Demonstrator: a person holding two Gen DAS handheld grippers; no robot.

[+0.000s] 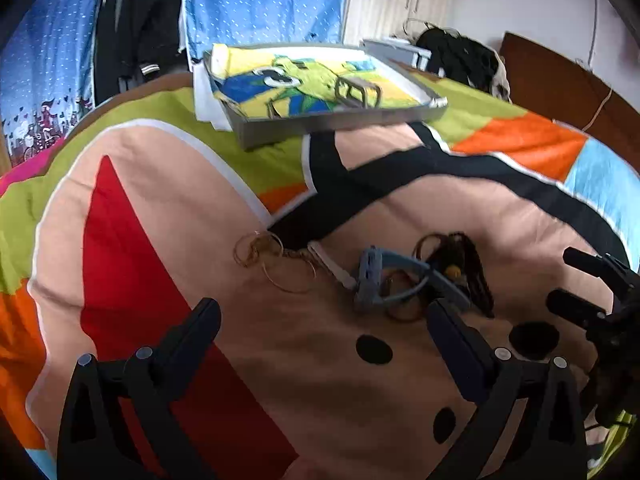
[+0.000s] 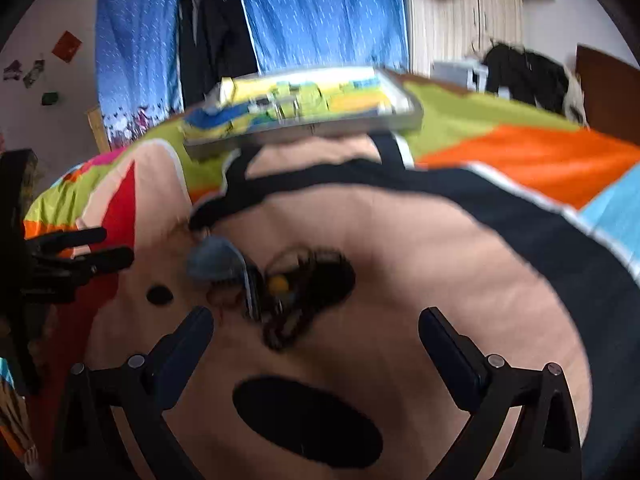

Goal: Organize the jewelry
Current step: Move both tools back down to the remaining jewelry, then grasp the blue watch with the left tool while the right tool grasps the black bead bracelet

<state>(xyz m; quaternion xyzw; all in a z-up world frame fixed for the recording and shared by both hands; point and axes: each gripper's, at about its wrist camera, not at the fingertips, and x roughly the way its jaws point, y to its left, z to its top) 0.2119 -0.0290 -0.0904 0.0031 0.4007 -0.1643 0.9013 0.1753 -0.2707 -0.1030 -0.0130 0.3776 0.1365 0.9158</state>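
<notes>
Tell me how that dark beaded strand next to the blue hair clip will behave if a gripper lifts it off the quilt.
The dark beaded strand lies in loose loops, so it will probably drape limply rather than hold shape. It overlaps the blue hair clip, so a lift may drag that along. The soft quilt will likely give under the fingers.

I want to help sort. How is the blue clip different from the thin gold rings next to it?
The blue clip is chunky and solid; the gold rings are thin, see-through wire loops. The clip is blue; the rings are golden brown. The clip sits in the tangled pile beside the dark beads; the rings lie to the pile's left on the bedspread. Both rest on the bedspread, outside the gray tray, and neither gripper holds them.
</notes>
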